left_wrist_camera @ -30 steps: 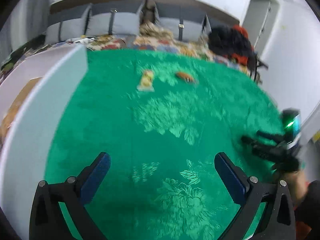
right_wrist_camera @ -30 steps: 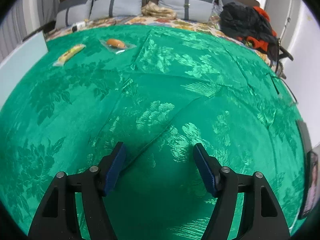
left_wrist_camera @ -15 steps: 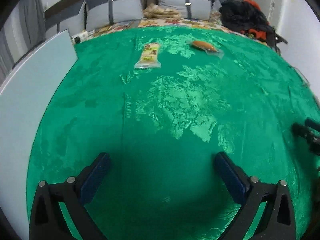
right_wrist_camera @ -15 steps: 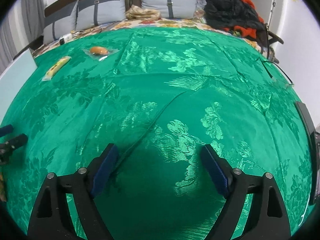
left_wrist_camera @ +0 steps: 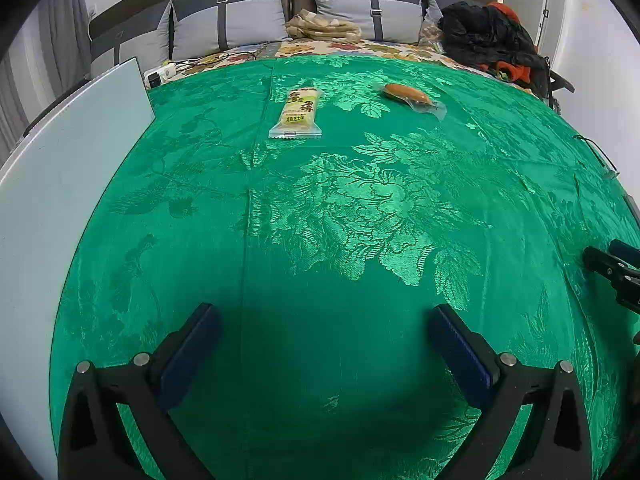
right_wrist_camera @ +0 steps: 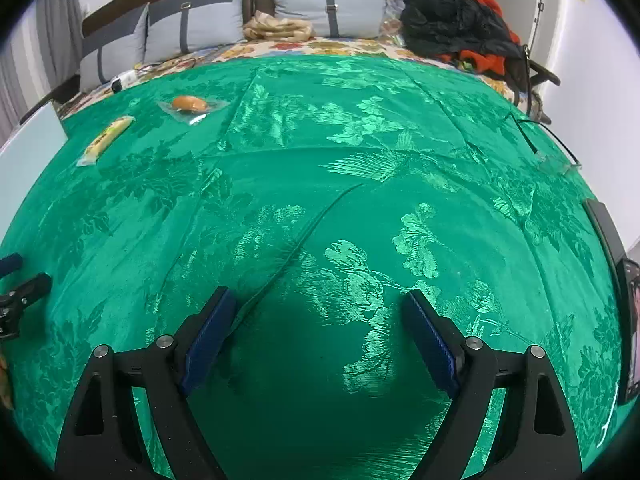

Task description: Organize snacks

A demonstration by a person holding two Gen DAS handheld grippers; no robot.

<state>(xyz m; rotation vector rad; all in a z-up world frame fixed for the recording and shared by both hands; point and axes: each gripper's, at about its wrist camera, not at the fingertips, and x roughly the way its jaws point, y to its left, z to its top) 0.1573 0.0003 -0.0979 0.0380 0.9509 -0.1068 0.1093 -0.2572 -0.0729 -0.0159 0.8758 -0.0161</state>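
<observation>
Far back on the green cloth [left_wrist_camera: 320, 240] lie a yellow snack bar [left_wrist_camera: 298, 114] and a wrapped sausage [left_wrist_camera: 406, 94], both untouched. Left gripper [left_wrist_camera: 324, 344] and right gripper [right_wrist_camera: 320, 336] gape wide, holding nothing, the right's jaws having just been opening. Nothing is sorted yet.

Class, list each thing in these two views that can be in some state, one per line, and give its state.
Left hand-held gripper: open, nothing between its pads.
Right hand-held gripper: open, empty; its jaws have just been opening.
Yellow snack bar: sealed, lying flat on the green cloth.
Orange snack in clear wrapper: sealed, lying flat, apart from the bar.
Green cloth: spread out, creased.
</observation>
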